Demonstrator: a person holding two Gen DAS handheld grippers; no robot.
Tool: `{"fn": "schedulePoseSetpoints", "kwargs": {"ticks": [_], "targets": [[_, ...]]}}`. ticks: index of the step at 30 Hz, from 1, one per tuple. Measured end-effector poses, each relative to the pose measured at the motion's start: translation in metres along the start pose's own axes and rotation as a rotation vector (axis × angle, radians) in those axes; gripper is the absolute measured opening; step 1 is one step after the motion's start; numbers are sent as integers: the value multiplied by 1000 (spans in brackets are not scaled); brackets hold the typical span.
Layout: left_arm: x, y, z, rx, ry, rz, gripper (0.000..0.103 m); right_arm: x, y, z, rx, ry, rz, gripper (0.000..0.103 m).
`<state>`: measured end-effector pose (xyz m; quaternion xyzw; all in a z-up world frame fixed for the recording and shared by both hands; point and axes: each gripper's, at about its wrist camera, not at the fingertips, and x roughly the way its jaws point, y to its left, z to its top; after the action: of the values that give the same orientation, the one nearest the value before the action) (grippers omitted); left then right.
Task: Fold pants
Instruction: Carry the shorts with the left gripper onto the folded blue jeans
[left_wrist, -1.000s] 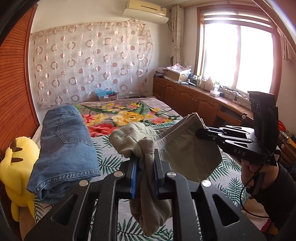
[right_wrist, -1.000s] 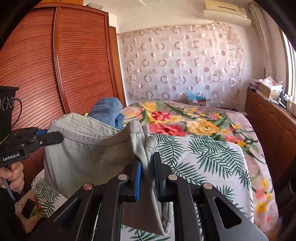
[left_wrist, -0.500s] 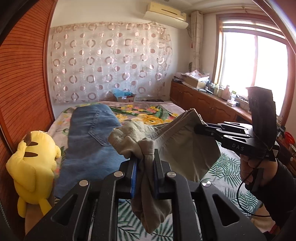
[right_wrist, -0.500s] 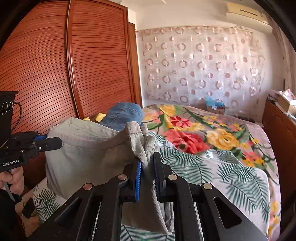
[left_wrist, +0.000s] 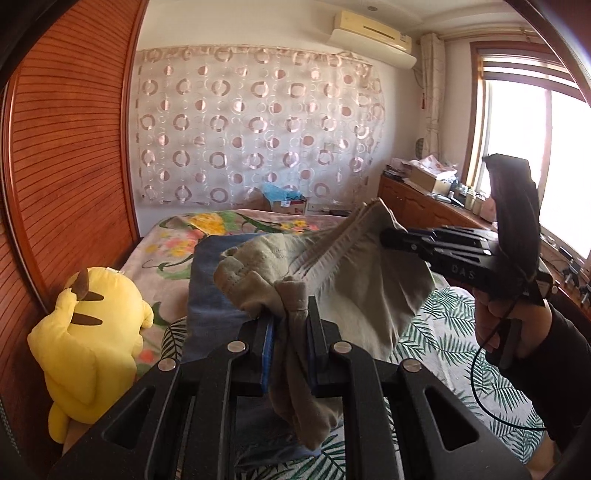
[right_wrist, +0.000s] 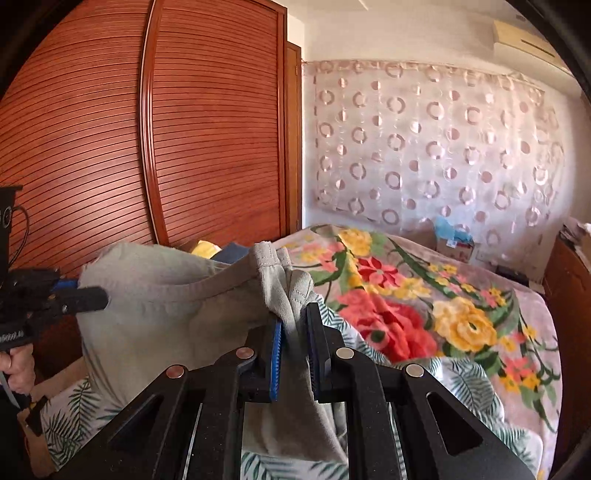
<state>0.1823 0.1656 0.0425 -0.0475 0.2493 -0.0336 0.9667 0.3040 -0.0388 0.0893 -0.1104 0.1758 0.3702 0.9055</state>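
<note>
The folded khaki pants (left_wrist: 354, 280) hang in the air between both grippers, above the bed. My left gripper (left_wrist: 290, 314) is shut on one bunched corner of the pants; it also shows at the left in the right wrist view (right_wrist: 79, 295). My right gripper (right_wrist: 293, 317) is shut on the other corner of the pants (right_wrist: 166, 314); it shows at the right in the left wrist view (left_wrist: 391, 234). The lower part of the pants hangs below the fingers, hidden by the gripper bodies.
Folded blue jeans (left_wrist: 210, 295) lie on the floral bedspread (right_wrist: 424, 295) under the pants. A yellow plush toy (left_wrist: 85, 343) sits by the wooden wardrobe (right_wrist: 184, 147). A cabinet with clutter (left_wrist: 424, 192) runs under the window at the right.
Both grippers have swung to the left toward the wardrobe side, carrying the pants with them. The pants now hang over the jeans. Both grips are unchanged.
</note>
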Motion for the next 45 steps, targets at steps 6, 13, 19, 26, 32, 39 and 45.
{"fn": "schedulePoseSetpoints", "kwargs": {"ticks": [6, 13, 19, 26, 32, 39, 45], "targets": [[9, 16, -12, -63, 14, 44, 16, 59, -9, 20, -46, 13, 71, 12], [7, 32, -29, -164, 24, 90, 16, 124, -4, 42, -133, 43, 170, 12], [11, 37, -49, -205, 65, 125, 16, 158, 2, 46, -150, 86, 229, 12], [3, 39, -51, -207, 83, 135, 30, 163, -18, 51, -113, 111, 216, 35], [-15, 40, -40, -179, 29, 142, 47, 123, -42, 34, -56, 79, 219, 37], [6, 28, -30, -124, 58, 99, 48, 122, -42, 17, -40, 107, 222, 34], [36, 31, -53, -122, 157, 104, 48, 146, -42, 21, -25, 138, 188, 34]]}}
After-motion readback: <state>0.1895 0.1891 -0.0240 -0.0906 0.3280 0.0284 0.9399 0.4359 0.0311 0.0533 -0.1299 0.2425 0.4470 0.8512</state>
